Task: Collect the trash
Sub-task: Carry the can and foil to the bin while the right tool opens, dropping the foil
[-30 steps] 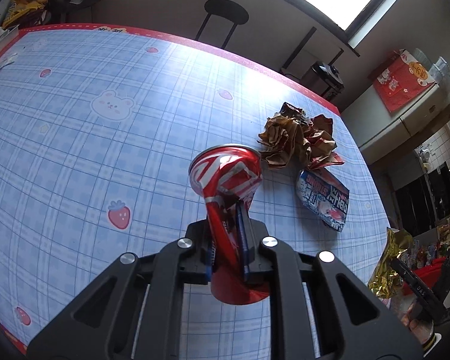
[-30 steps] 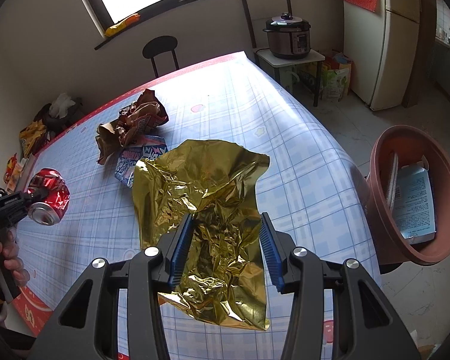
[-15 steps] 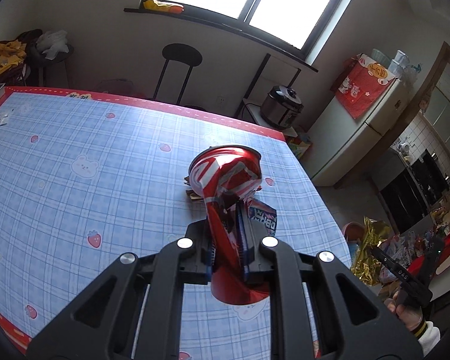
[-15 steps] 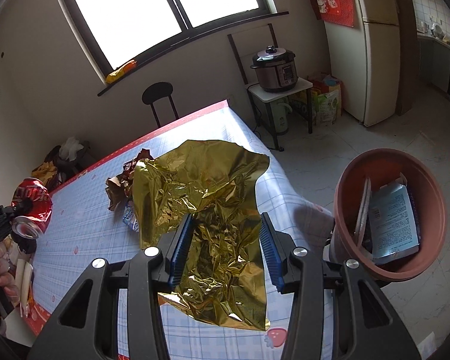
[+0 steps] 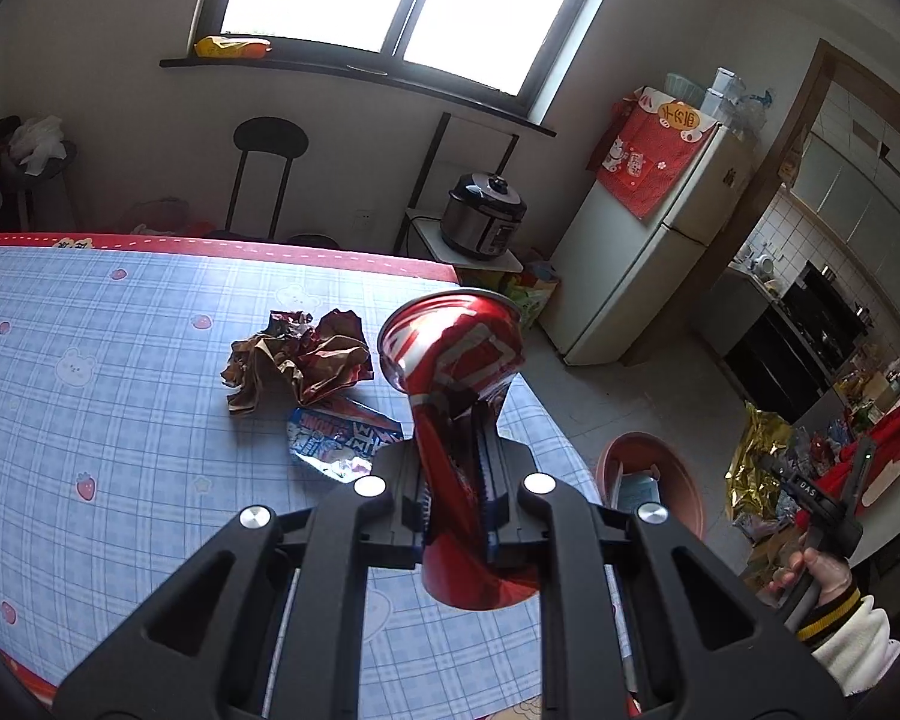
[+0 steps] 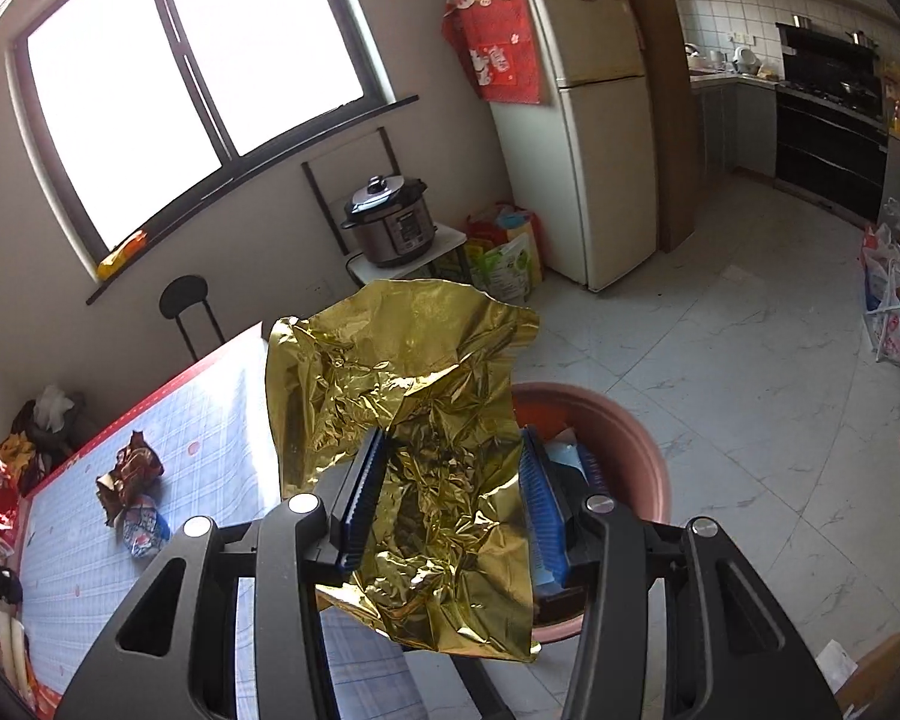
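A: What is being carried on the left side?

B: A crushed red can (image 5: 456,360) is being pinched hard by the left gripper (image 5: 455,480), its jaws pressed nearly together on the squashed waist. Compared with a second ago, the can is being lifted higher and swung away from the middle of the table (image 5: 120,420); the table edge and the floor are now being seen past it. The crumpled brown wrapper (image 5: 300,360) at ten o'clock of the can and the blue-and-white packet (image 5: 336,438) at eight o'clock are being left on the cloth.

A: And on the right?

B: A gold foil sheet (image 6: 408,420) is being held by the right gripper (image 6: 450,510), jaws partly spread with the crinkled foil bunched between them. A second ago the foil was being held over the tablecloth; now it is being held over the pink bin (image 6: 636,450), whose rim is being shown at three o'clock of the foil, with papers inside.

A: What is meant for the task?

B: Both pieces are seemingly being brought to the bin; release is probably next, foil first. Two items are still being left for later collection.
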{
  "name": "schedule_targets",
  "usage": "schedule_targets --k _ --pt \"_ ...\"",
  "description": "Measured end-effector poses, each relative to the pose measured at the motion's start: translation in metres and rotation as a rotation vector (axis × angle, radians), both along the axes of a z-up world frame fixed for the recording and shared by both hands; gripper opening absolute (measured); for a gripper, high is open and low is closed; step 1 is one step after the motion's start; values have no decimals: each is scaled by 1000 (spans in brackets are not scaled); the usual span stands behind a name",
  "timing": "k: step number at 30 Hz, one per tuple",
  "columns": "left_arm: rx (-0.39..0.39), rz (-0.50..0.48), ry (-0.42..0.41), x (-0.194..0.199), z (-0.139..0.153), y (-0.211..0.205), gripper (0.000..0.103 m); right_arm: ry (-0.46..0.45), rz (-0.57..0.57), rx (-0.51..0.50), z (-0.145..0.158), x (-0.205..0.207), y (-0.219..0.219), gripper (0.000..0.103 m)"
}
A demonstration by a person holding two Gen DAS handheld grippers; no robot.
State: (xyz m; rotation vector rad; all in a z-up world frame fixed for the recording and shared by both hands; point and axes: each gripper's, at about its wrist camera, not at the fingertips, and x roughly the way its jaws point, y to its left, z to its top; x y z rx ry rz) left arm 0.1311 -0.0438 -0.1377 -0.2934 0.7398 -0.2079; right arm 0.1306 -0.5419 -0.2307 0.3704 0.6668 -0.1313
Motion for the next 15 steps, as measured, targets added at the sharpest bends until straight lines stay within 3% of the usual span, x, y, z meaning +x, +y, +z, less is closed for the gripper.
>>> schedule_targets --k 7,15 --pt "11 24 7 -14 -2 -19 16 -43 -29 -36 11 15 -43 45" --pt "33 47 7 -27 4 -37 17 -10 -1 -3 -4 38 -59 45"
